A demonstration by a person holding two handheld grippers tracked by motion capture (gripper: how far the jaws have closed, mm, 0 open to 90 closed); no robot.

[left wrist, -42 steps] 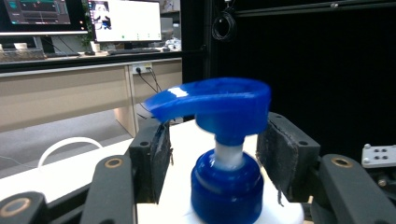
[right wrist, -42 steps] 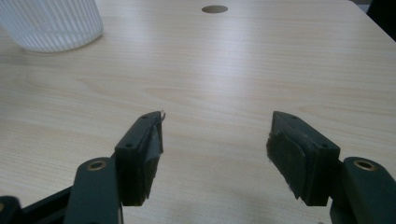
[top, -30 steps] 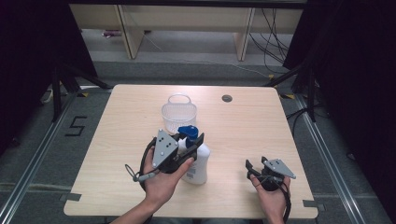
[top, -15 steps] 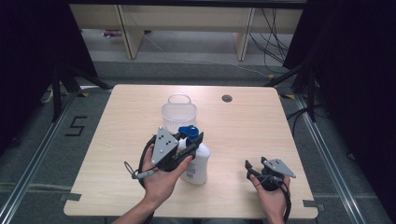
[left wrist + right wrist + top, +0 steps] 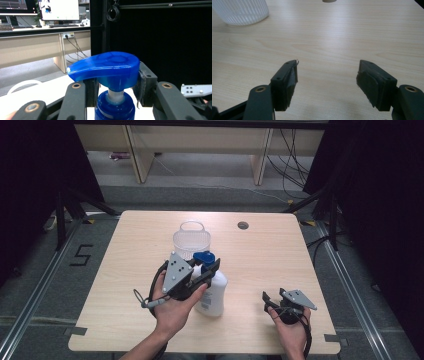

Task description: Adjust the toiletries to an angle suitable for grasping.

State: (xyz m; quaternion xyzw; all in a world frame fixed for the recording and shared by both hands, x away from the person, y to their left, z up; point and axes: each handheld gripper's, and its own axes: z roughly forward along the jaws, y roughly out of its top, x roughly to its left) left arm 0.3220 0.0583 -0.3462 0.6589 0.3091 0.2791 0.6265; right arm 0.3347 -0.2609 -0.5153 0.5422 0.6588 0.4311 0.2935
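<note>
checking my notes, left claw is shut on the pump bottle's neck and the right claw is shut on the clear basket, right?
Half right. The left claw does grip the pump bottle at its neck, but the right claw is open over bare table, apart from the clear basket, as the right gripper view shows.

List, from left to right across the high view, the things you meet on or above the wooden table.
Left hand-held gripper with its grey three-cornered plate → white pump bottle with blue pump head that it is shut on → right hand-held gripper, jaws open, above the light wooden table.
</note>
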